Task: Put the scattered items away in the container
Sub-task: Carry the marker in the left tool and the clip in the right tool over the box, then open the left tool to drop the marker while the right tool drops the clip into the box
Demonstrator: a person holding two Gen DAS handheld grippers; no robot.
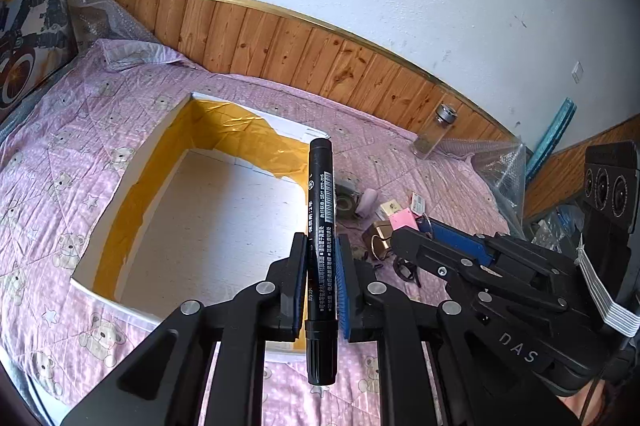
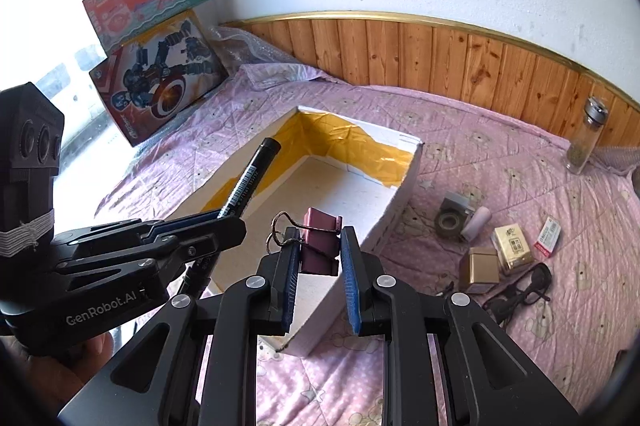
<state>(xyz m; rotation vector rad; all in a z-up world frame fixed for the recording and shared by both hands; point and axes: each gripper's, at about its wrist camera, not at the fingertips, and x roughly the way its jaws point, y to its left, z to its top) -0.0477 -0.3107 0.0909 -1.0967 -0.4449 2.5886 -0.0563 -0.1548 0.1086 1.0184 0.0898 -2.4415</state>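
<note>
Box [image 2: 396, 185] first: it is white with yellow tape inside, it sits open on the pink bed cover [image 2: 500, 161], and it looks empty where its floor shows. Both grippers hang over its near end, so each thing only has to go down and a bit forward. The left gripper [image 1: 320, 278] is squeezed tight on a black marker [image 1: 321, 209]. The marker's long side points out along the fingers, over the box floor. The right gripper [image 2: 320, 266] is partly closed on a dark red binder clip [image 2: 320, 238], which sits over the near corner of the box. I think the left one is a little deeper over the box. Past the far side of the box, small things wait: a tape roll [image 2: 450, 222], little boxes [image 2: 514, 246] and black glasses [image 2: 524, 286]. The near wall of the box is hidden behind the grippers.
</note>
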